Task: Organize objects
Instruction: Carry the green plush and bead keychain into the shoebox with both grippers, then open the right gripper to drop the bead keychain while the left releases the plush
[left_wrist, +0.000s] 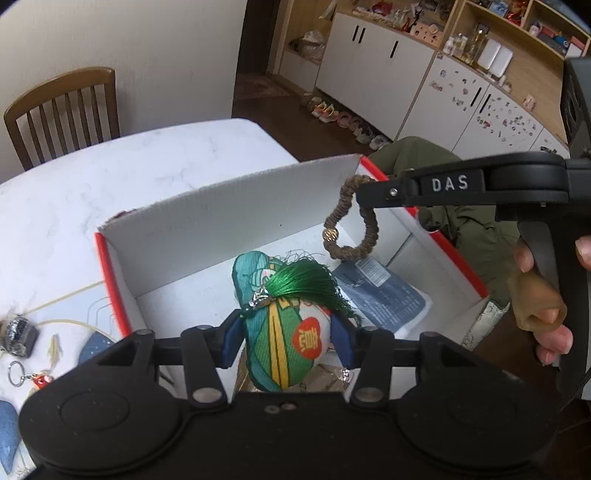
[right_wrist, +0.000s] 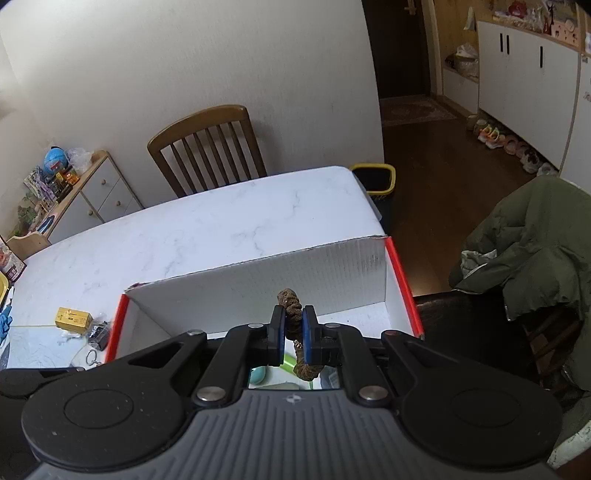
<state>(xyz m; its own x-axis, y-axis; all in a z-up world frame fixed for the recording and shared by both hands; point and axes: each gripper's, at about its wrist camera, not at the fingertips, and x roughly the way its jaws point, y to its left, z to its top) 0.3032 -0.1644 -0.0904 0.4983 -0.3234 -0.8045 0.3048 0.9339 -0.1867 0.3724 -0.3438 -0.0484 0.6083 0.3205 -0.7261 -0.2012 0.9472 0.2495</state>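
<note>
You have both grippers over the open white box (left_wrist: 229, 206) with the red rim, which fills the middle of each view. Your left gripper (left_wrist: 286, 341) is clamped on the green embroidered sachet (left_wrist: 280, 332) at the lower centre of the left wrist view, its tassel (left_wrist: 299, 282) flopped forward, so it hangs inside the box walls and can drop cleanly. Your right gripper (right_wrist: 293, 332) pinches the brown braided hair tie (right_wrist: 291, 306), whose loop dangles free (gold bead and all) at right of centre above the box floor. A blue-grey packet (left_wrist: 384, 295) already lies inside; a keyring (left_wrist: 16, 373) waits on the table (left_wrist: 110, 173) at lower left.
</note>
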